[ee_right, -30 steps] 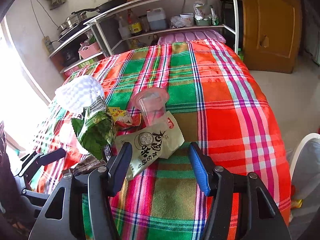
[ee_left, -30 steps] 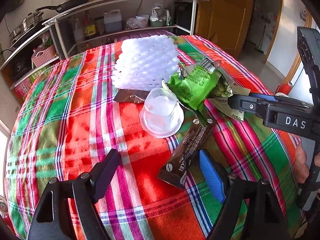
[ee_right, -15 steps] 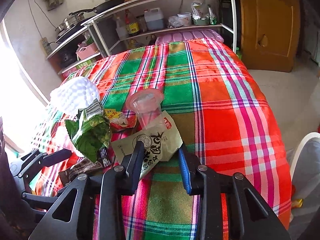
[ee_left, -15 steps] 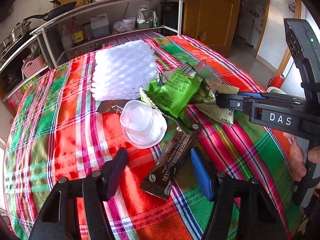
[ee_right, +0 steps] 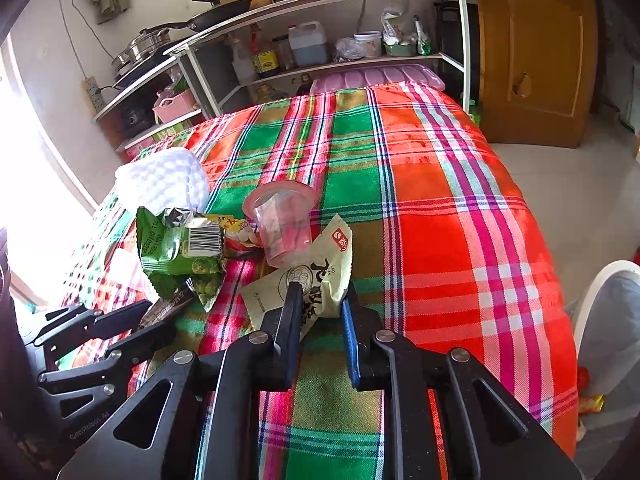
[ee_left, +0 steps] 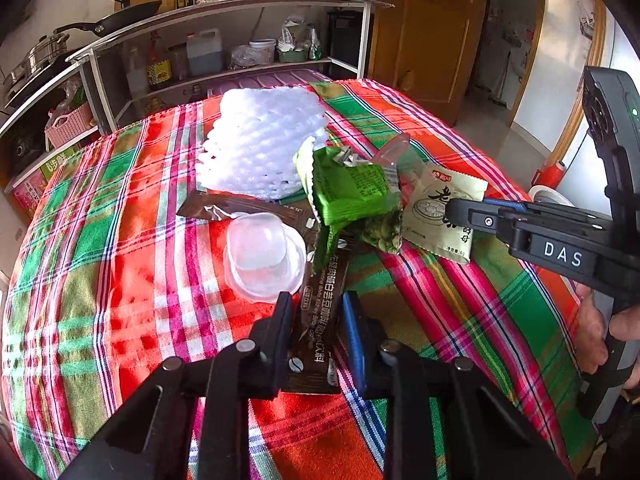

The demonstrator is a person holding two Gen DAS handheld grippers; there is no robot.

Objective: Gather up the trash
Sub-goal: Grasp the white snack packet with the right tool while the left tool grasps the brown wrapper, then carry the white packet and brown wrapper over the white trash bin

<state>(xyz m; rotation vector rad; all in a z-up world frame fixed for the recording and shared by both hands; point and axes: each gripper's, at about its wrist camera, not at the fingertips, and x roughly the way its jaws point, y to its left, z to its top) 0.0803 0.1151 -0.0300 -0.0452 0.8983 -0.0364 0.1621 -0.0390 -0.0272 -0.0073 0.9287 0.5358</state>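
Brown coffee sachet between left tongs

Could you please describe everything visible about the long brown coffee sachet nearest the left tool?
The brown coffee sachet is a long, narrow, glossy foil-like stick pack with white lettering and small coffee-bean marks. It lies flat on the plaid tablecloth, running away from the camera. The left tool has just been closing and is now shut on its near end. Its far end slips under the green snack bag, and the clear plastic cup sits beside it.
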